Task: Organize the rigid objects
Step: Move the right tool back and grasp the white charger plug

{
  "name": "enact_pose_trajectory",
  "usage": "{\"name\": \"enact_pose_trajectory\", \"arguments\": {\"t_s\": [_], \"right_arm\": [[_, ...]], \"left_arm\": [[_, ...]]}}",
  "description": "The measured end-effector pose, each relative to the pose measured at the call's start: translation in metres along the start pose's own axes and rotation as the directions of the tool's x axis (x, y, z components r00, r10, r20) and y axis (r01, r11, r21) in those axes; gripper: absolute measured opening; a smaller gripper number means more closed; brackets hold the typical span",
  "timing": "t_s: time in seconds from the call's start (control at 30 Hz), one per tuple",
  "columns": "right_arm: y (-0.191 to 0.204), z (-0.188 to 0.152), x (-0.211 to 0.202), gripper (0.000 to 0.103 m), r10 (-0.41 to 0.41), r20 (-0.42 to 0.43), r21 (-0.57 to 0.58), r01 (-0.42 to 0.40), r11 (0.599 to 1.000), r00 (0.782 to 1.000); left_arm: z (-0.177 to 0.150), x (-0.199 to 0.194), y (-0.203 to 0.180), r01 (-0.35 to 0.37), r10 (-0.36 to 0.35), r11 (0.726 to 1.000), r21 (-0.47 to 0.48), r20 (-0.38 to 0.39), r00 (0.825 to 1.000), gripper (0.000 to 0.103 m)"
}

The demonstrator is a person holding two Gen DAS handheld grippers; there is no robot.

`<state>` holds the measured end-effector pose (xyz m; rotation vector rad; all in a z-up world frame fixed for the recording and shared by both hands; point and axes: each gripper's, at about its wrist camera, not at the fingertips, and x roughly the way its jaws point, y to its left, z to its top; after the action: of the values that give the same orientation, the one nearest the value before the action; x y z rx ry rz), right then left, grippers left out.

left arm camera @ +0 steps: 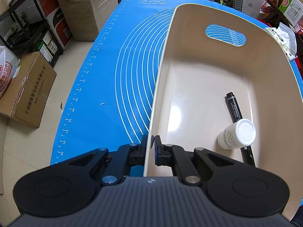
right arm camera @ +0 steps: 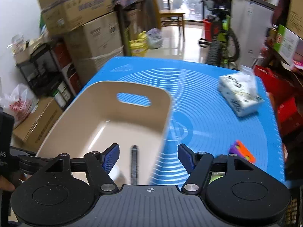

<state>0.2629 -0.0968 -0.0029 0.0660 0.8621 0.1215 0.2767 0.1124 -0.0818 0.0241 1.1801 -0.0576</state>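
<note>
- On the blue mat (left arm camera: 106,87), the beige bin (left arm camera: 198,87) stood with its handle slot at the far end, toward twelve o'clock.
- The left gripper (left arm camera: 153,141) was clamped on the bin's near left wall, one pad outside and one pad inside, the thin wall pinched between them.
- The right gripper (right arm camera: 148,156) hung above the bin's near right corner with its blue pads (right arm camera: 110,158) well apart. Nothing sat between them; they touched neither the bin nor anything in it.
- Inside the bin, a black marker (left arm camera: 235,111) lay along the right wall, running from about twelve toward five o'clock in the left wrist view.
- A small white bottle (left arm camera: 237,136) lay on its side, touching the marker and covering its middle; the cap faced the camera.
- From the right wrist view the marker (right arm camera: 134,162) showed only as a dark blurred stick, and the bottle (right arm camera: 117,175) was mostly hidden behind the left finger.
- At about two o'clock on the mat sat a white tissue pack (right arm camera: 240,96), smeared by motion; its print could not be read.
- At about three o'clock, just beyond the right finger, lay an orange and purple object (right arm camera: 242,151), partly hidden by the linkage and too blurred to name.
- A yellow-green thing (right arm camera: 216,177) peeked from under the right linkage; I could not tell what it was.
- A hand (right arm camera: 6,185) showed, cut off, at the right wrist view's left edge.
</note>
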Motion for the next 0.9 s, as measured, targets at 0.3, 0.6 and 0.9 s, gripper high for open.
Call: {"name": "enact_pose_trajectory", "arguments": {"t_s": [0.3,0.6,0.9], "right_arm": [[-0.052,-0.047,-0.011,0.074,-0.072,-0.043,0.058,0.074,0.996,0.996],[-0.072,-0.103,-0.005,0.074,-0.095,-0.138,0.102,0.110,0.989,0.986],[-0.075,-0.134,0.012,0.069,-0.056,-0.196,0.164,0.089,0.983,0.979]], "left_arm": [[0.000,0.000,0.000,0.000,0.000,1.000,0.000,0.000,1.000,0.008],[0.000,0.000,0.001,0.000,0.000,1.000,-0.002,0.000,1.000,0.008],[-0.001,0.000,0.001,0.002,-0.002,1.000,-0.003,0.000,1.000,0.008]]}}
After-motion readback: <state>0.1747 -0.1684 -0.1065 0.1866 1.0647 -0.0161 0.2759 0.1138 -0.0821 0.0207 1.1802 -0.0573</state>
